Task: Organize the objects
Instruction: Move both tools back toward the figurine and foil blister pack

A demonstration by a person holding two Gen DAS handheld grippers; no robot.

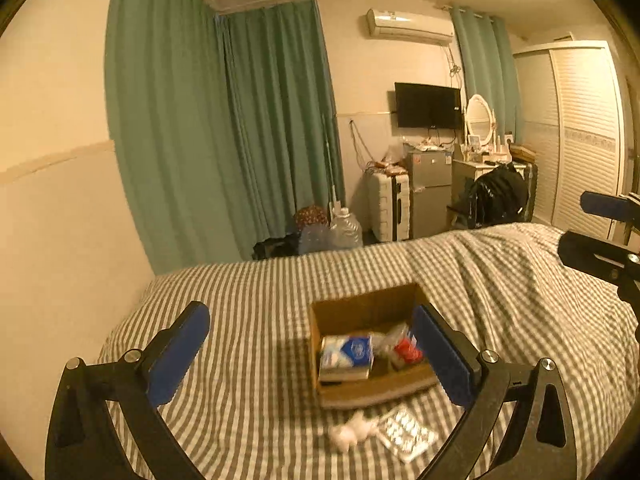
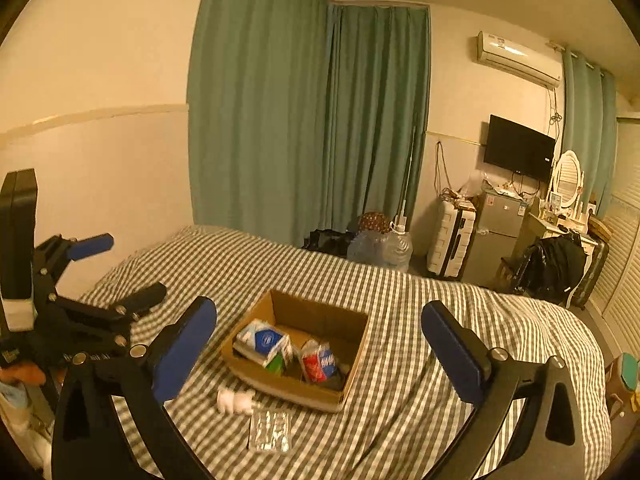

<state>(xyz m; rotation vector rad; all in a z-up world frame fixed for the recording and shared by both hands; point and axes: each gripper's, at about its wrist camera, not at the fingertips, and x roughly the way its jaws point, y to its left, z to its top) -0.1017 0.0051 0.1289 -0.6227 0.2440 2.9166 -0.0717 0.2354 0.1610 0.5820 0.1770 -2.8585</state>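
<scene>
Two grippers hang over a bed (image 1: 256, 320) covered in a grey-and-white checked sheet, and everything is placed here relative to the open cardboard box (image 2: 356, 344) resting on that sheet. Above and to either side of the box, the left gripper (image 1: 316, 360) and the right gripper (image 2: 320, 352) both have their blue-padded fingers (image 2: 184, 352) spread wide, released and holding nothing. Inside the box lie a blue-and-white packet (image 2: 262, 340) toward its left wall and a red packet (image 2: 318, 364) toward its right. Just outside the box's near wall, on the sheet, sit a white crumpled wad (image 2: 234, 400) and, beside it, a clear blister pack (image 2: 270, 430).
</scene>
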